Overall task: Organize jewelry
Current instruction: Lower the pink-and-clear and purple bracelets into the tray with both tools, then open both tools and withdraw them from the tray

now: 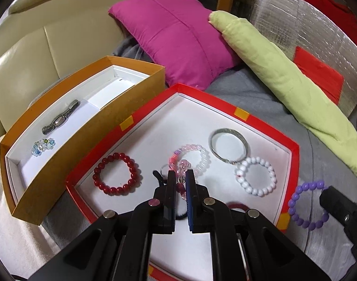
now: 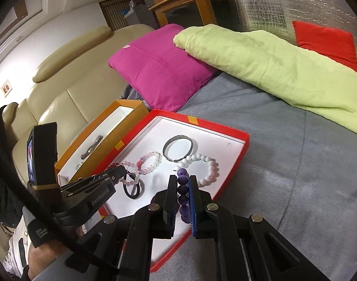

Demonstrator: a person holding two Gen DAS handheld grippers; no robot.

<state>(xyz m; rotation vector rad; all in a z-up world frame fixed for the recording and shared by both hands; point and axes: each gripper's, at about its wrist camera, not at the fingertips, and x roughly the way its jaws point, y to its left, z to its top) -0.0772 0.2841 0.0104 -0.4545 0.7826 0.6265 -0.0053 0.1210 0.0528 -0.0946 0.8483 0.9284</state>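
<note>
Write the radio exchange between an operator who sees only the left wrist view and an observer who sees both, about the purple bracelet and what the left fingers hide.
Operator: My left gripper pinches the pale pink bracelet. Is the purple bracelet at my right edge actually gripped?
Observer: Yes. The right gripper is closed on it, with beads in a line between its fingers.
Operator: What is the black thing behind my fingers?
Observer: Black hair bands, lying looped in the red tray beside your fingertips.
</note>
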